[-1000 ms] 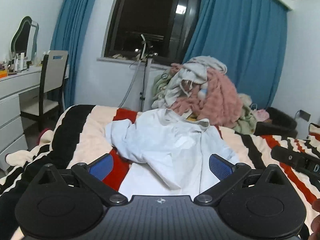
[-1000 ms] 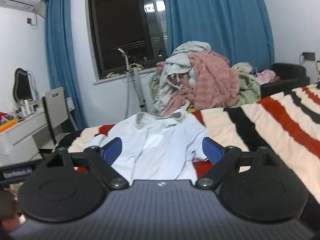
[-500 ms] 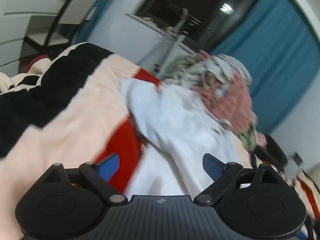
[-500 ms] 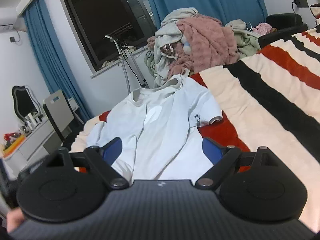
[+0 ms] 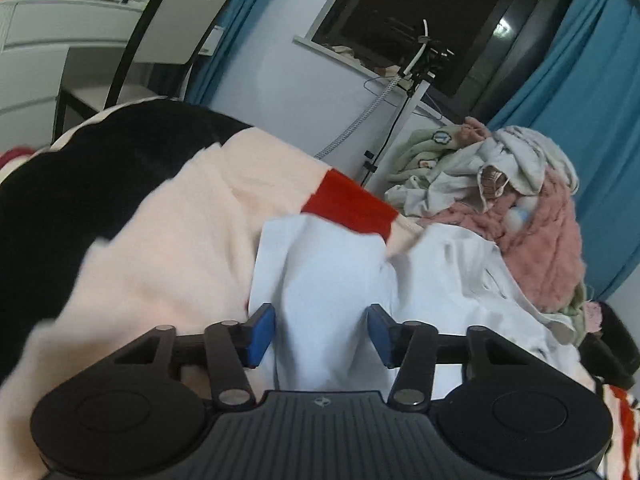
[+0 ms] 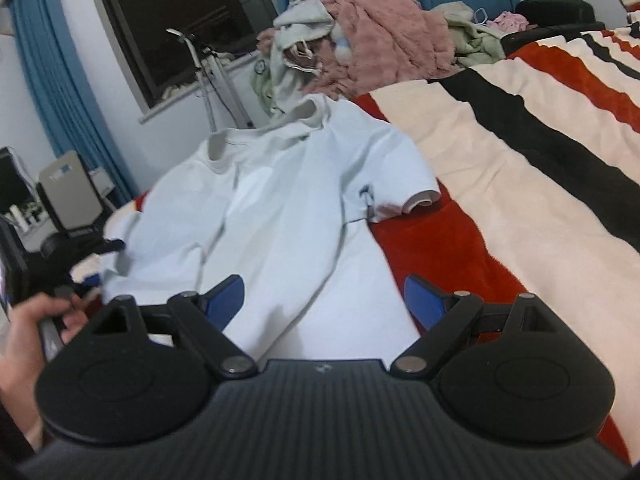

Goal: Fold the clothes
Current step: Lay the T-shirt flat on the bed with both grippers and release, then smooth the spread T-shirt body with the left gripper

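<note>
A pale blue short-sleeved shirt [image 6: 288, 208] lies spread on the striped bed blanket [image 6: 500, 184], collar toward the far end. My right gripper [image 6: 324, 300] is open just above the shirt's lower hem. My left gripper [image 5: 322, 334] is open around the shirt's left sleeve [image 5: 320, 280], with the cloth lying between its blue pads. The left gripper and the hand holding it also show at the left edge of the right wrist view [image 6: 60, 264].
A heap of pink, grey and green laundry [image 6: 360, 44] sits at the far end of the bed, also in the left wrist view [image 5: 512, 208]. A white stand [image 5: 412, 92] rises by the dark window. A chair [image 5: 168, 40] and a white dresser stand at left.
My left gripper has dropped and moved left onto the shirt's left sleeve, its jaws narrower than before. My right gripper has tilted down closer to the hem.
</note>
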The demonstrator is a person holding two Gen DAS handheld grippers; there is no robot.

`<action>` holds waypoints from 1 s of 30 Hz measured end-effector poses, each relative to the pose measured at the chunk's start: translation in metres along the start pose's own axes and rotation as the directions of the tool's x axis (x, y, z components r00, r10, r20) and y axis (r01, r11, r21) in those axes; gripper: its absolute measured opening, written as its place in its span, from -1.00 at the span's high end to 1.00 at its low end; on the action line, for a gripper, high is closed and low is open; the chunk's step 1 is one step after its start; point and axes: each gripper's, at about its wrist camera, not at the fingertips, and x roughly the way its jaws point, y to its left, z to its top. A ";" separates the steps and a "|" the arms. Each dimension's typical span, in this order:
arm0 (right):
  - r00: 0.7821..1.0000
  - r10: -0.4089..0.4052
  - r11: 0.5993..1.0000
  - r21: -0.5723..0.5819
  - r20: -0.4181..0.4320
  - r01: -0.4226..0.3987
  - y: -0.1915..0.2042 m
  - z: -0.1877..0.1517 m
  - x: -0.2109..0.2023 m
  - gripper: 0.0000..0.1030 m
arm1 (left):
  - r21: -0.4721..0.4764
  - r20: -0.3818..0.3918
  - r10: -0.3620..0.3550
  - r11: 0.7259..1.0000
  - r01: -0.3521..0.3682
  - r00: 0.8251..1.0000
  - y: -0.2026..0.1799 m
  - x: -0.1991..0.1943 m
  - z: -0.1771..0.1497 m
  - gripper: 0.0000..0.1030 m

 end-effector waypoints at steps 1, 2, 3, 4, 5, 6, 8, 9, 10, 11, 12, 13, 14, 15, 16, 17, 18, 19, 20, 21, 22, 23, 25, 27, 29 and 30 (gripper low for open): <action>1.000 -0.007 1.000 -0.004 -0.004 0.007 0.001 0.000 0.002 -0.71 | 0.009 -0.015 0.014 1.000 -0.014 1.000 -0.002 0.006 0.004 0.51; 1.000 -0.013 1.000 -0.008 -0.009 0.013 0.002 -0.001 0.003 -0.71 | 0.017 -0.037 0.024 1.000 -0.023 0.999 -0.002 0.011 0.010 0.89; 1.000 -0.020 1.000 -0.012 -0.013 0.020 0.003 -0.001 0.005 -0.71 | 0.028 -0.060 0.031 0.999 -0.029 0.998 -0.002 0.015 0.019 0.94; 1.000 -0.026 1.000 -0.016 -0.017 0.026 0.004 -0.001 0.006 -0.71 | 0.043 -0.073 0.045 0.998 -0.042 0.996 -0.002 0.019 0.029 0.94; 1.000 -0.024 1.000 -0.016 -0.017 0.024 0.005 -0.002 0.005 -0.71 | 0.070 -0.058 0.081 0.995 -0.076 0.995 -0.004 0.022 0.039 0.95; 1.000 -0.023 0.999 -0.024 -0.015 0.022 0.008 -0.004 0.003 -0.71 | 0.096 -0.042 0.116 0.989 -0.111 0.992 -0.006 0.025 0.050 0.95; 1.000 -0.020 0.998 -0.067 -0.007 0.019 0.015 -0.009 -0.001 -0.71 | 0.146 -0.007 0.184 0.973 -0.181 0.983 -0.009 0.032 0.071 0.95; 1.000 -0.021 0.996 -0.092 -0.002 0.021 0.020 -0.011 -0.002 -0.71 | 0.170 0.012 0.217 0.962 -0.216 0.976 -0.011 0.035 0.082 0.95; 1.000 -0.023 0.993 -0.115 0.004 0.023 0.024 -0.013 -0.003 -0.71 | 0.193 0.031 0.250 0.949 -0.251 0.968 -0.013 0.038 0.092 0.95; 1.000 -0.023 0.991 -0.128 0.012 0.024 0.027 -0.013 -0.004 -0.71 | 0.215 0.052 0.281 0.934 -0.286 0.958 -0.014 0.041 0.103 0.95; 0.999 -0.026 0.990 -0.140 0.020 0.029 0.029 -0.013 -0.004 -0.71 | 0.236 0.073 0.312 0.917 -0.320 0.947 -0.016 0.044 0.114 0.93; 0.999 -0.030 0.988 -0.150 0.028 0.034 0.031 -0.013 -0.004 -0.71 | 0.257 0.094 0.342 0.899 -0.354 0.935 -0.018 0.047 0.124 0.92; 0.999 -0.035 0.987 -0.157 0.035 0.040 0.031 -0.012 -0.003 -0.71 | 0.276 0.117 0.370 0.879 -0.388 0.922 -0.020 0.051 0.135 0.87; 0.998 -0.040 0.985 -0.164 0.042 0.047 0.031 -0.011 -0.002 -0.71 | 0.292 0.131 0.388 0.864 -0.410 0.912 -0.021 0.052 0.141 0.75; 0.998 -0.045 0.984 -0.169 0.048 0.053 0.032 -0.010 -0.002 -0.71 | 0.299 0.121 0.379 0.867 -0.398 0.917 -0.021 0.048 0.136 0.71; 0.998 -0.047 0.984 -0.169 0.052 0.055 0.031 -0.009 -0.001 -0.71 | 0.306 0.111 0.370 0.870 -0.386 0.922 -0.021 0.045 0.130 0.54; 0.997 -0.048 0.984 -0.169 0.055 0.056 0.030 -0.008 0.000 -0.71 | 0.313 0.102 0.361 0.873 -0.374 0.927 -0.021 0.041 0.124 0.25; 0.997 -0.048 0.984 -0.166 0.055 0.057 0.029 -0.008 0.001 -0.71 | 0.320 0.092 0.351 0.876 -0.362 0.932 -0.022 0.038 0.119 0.13; 0.997 -0.048 0.985 -0.164 0.055 0.057 0.029 -0.008 0.002 -0.71 | 0.327 0.082 0.342 0.878 -0.350 0.936 -0.022 0.034 0.113 0.01; 0.997 -0.049 0.985 -0.163 0.056 0.057 0.028 -0.008 0.003 -0.71 | 0.334 0.072 0.333 0.880 -0.337 0.940 -0.022 0.030 0.107 -0.03; 0.997 -0.048 0.985 -0.162 0.059 0.057 0.028 -0.007 0.003 -0.71 | 0.340 0.061 0.324 0.883 -0.325 0.944 -0.022 0.027 0.102 -0.04; 0.997 -0.047 0.985 -0.162 0.063 0.057 0.027 -0.007 0.002 -0.71 | 0.343 0.048 0.313 0.887 -0.310 0.949 -0.022 0.019 0.095 -0.09; 0.997 -0.045 0.985 -0.162 0.067 0.055 0.027 -0.006 0.002 -0.71 | 0.325 0.001 0.283 0.907 -0.268 0.959 -0.018 -0.018 0.077 -0.23; 0.996 -0.046 0.984 -0.166 0.073 0.058 0.028 -0.006 0.000 -0.71 | 0.295 -0.062 0.250 0.930 -0.221 0.966 -0.005 -0.061 0.055 -0.23; 0.995 -0.049 0.983 -0.171 0.085 0.063 0.029 -0.006 -0.004 -0.71 | 0.254 -0.134 0.212 0.952 -0.173 0.968 0.014 -0.108 0.031 -0.25; 0.995 -0.048 0.983 -0.174 0.091 0.064 0.029 -0.006 -0.008 -0.71 | 0.237 -0.169 0.196 0.959 -0.153 0.966 0.024 -0.132 0.018 -0.26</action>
